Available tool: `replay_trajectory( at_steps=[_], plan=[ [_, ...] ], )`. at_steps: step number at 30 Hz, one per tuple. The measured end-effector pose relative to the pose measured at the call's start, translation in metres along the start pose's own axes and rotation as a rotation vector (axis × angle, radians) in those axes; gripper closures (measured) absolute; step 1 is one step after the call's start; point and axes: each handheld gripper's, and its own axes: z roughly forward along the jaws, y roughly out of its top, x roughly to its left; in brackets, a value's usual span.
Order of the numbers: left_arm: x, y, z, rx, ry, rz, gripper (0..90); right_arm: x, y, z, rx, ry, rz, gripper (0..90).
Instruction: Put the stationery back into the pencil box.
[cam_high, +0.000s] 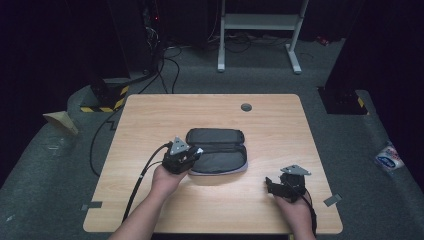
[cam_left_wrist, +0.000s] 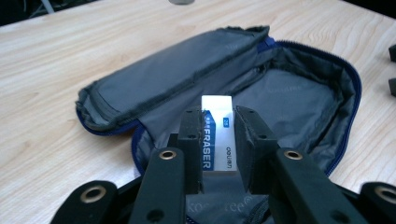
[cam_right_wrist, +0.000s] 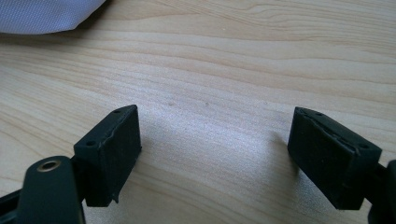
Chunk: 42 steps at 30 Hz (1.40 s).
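Note:
A dark grey pencil case (cam_high: 218, 150) with a blue zip lies unzipped and spread flat at the middle of the wooden table (cam_high: 150, 115). In the left gripper view its grey lining (cam_left_wrist: 289, 93) shows. My left gripper (cam_left_wrist: 219, 135) is shut on a white eraser (cam_left_wrist: 218, 112) with a blue printed sleeve, held just above the case's near half. In the high view that left gripper (cam_high: 192, 156) sits at the case's left edge. My right gripper (cam_high: 270, 186) rests near the table's front right, open, with bare wood between its pads (cam_right_wrist: 112, 154).
A round grey cable grommet (cam_high: 246, 107) sits in the tabletop near the far edge. A pale corner of the case (cam_right_wrist: 42, 14) shows at the top left of the right gripper view. Cables and a white metal frame (cam_high: 260, 30) stand on the floor beyond the table.

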Motion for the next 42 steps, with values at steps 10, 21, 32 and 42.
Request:
replay_trajectory(
  at_steps=[10,21,32,42],
  plan=[
    [-0.011,-0.01,0.012,0.072,0.016,0.04,72.8,0.0,0.0,0.0,0.0,0.0,0.0,17.0],
    [-0.011,-0.016,0.015,0.102,0.039,0.043,72.7,0.0,0.0,0.0,0.0,0.0,0.0,17.0],
    [-0.001,-0.014,0.005,0.035,0.01,-0.038,61.2,0.0,0.0,0.0,-0.003,-0.002,-0.001,17.2],
    [0.017,-0.017,-0.007,-0.003,0.023,-0.091,47.1,0.0,0.0,0.0,-0.002,-0.002,-0.001,17.2]
  ],
)
